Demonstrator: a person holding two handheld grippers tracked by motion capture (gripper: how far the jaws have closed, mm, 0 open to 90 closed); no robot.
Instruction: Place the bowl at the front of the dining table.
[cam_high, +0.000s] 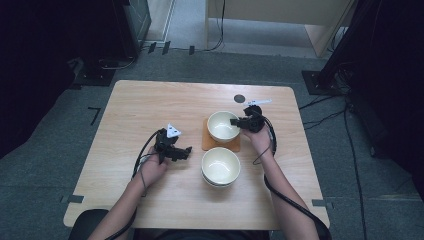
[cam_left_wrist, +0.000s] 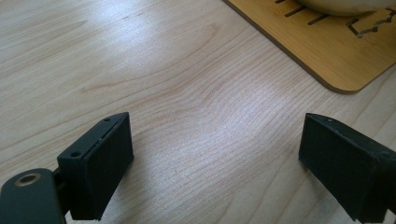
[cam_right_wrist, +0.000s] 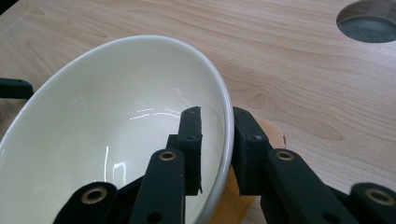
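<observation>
Pale wood table (cam_high: 150, 105) carries two cream bowls. Nearest, the stacked bowl (cam_high: 220, 166) sits free; beside it the left gripper (cam_left_wrist: 215, 154) idles, jaws spread. Farther off, the right gripper (cam_right_wrist: 217, 149) pinches the rim of the bowl (cam_right_wrist: 116, 140) on the one wooden coaster (cam_high: 206, 144): I'd keep that rim level and centred.

The light wooden table (cam_high: 150, 107) carries a square wooden coaster (cam_high: 206, 144) near its centre and stacked cream ceramic bowls (cam_high: 220, 166) toward the near edge.

A lab: black equipment racks (cam_high: 131, 25), floor cables (cam_high: 325, 119), grey carpet (cam_high: 370, 195).
</observation>
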